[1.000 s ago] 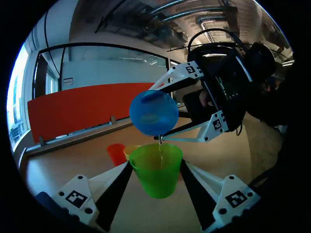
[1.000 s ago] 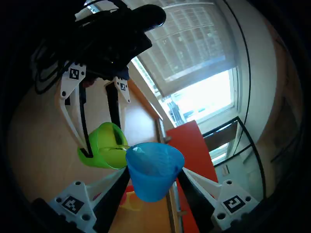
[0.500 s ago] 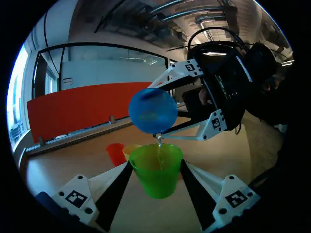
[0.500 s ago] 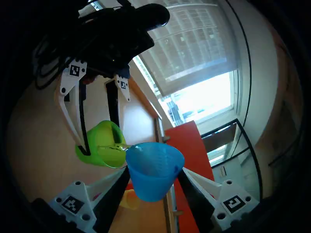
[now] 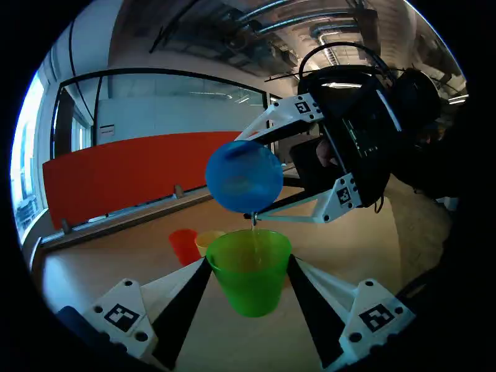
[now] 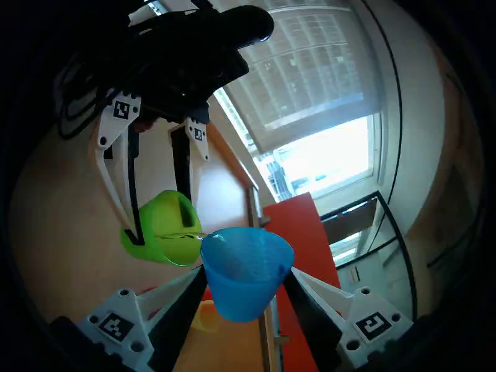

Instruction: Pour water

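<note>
Midway through the pour, the right gripper (image 6: 247,282) clamps the blue cup (image 5: 243,177), tipped so its lip hangs just above the green cup (image 5: 249,276), which the left gripper (image 5: 251,285) grips upright beneath to catch the water stream (image 5: 253,224). Water levels are hard to judge; the red cup (image 5: 184,243) and yellow cup (image 5: 207,238) behind are partly hidden.

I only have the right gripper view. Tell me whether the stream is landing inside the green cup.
Observer: Yes. In the left gripper view a thin stream drops from the blue cup into the mouth of the green cup.
Operator: Report the green cup's tilt.
Observer: Upright, clamped between the fingers of the left gripper.
Operator: Name what's behind it.
Observer: A red cup and a yellow cup, side by side on the table.
</note>
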Action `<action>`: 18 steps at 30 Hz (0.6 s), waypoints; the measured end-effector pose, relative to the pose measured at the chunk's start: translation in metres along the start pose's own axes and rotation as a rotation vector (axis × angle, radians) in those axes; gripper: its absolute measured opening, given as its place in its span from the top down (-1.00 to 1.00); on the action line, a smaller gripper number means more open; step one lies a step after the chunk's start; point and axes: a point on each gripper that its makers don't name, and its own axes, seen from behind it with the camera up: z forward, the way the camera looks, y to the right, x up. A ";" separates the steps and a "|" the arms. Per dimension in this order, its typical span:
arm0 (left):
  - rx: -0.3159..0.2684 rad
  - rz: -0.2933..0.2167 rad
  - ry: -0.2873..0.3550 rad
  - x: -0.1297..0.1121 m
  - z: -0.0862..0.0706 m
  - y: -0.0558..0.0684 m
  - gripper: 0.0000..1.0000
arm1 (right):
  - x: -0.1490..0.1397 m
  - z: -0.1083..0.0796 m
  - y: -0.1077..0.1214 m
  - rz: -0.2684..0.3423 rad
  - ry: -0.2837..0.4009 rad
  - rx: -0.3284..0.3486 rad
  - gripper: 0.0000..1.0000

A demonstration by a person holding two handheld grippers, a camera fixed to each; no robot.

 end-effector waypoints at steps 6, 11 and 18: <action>-0.002 0.005 -0.004 -0.001 0.001 0.001 -0.74 | -0.001 0.000 0.001 -0.004 0.000 -0.004 -0.76; -0.003 0.005 -0.003 -0.001 0.002 0.001 -0.75 | -0.001 -0.001 0.000 -0.015 0.000 -0.002 -0.76; -0.007 0.007 -0.001 0.000 0.002 0.002 -0.74 | -0.002 -0.002 0.002 -0.031 -0.003 -0.005 -0.76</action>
